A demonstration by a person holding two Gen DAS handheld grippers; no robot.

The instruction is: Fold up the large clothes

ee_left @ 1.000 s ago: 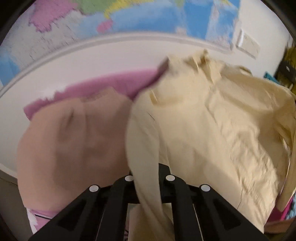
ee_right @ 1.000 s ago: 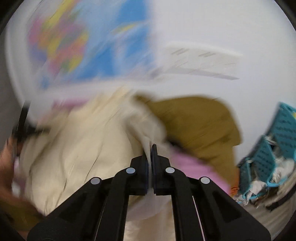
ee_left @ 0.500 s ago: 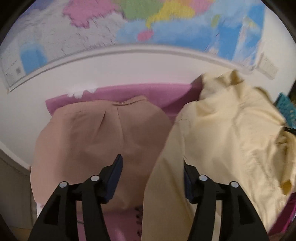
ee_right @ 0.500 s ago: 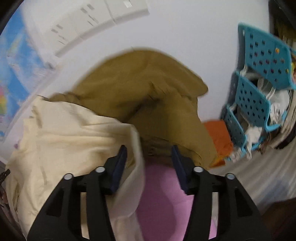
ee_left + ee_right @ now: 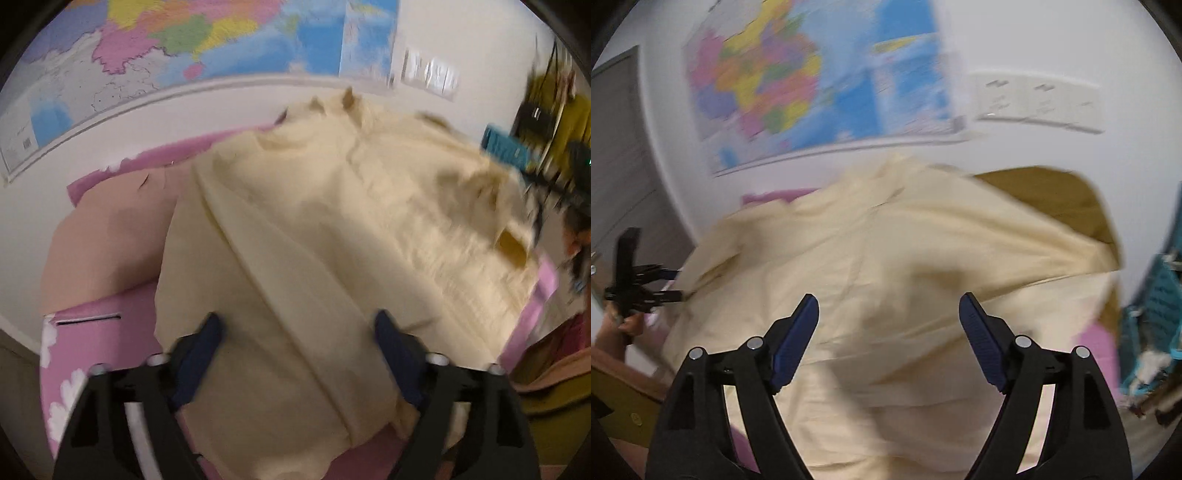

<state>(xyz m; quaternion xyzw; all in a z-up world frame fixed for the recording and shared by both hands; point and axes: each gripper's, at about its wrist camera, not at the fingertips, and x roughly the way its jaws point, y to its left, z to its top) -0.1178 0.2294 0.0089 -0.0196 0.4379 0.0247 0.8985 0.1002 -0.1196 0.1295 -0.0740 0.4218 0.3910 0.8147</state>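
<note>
Pink bed (image 5: pixel 110 332): cream shirt (image 5: pixel 332 240) collar toward wall; left tongs (image 5: pixel 295 325) closing, right tongs (image 5: pixel 888 314) opening, both empty.

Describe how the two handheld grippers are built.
Both alike: the left gripper and right gripper have black plastic linkage arms with triangular cut-outs, silver pivot pins, and dark blue ribbed pads on the two fingers. No cables or sleeves are visible.

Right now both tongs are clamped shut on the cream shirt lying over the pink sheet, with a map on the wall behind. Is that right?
Not quite. Both tongs stand apart with nothing pinched: the left tongs in the left wrist view, closing slightly, the right tongs in the right wrist view, still opening. The cream shirt does lie over the pink sheet, with the map behind.
</note>
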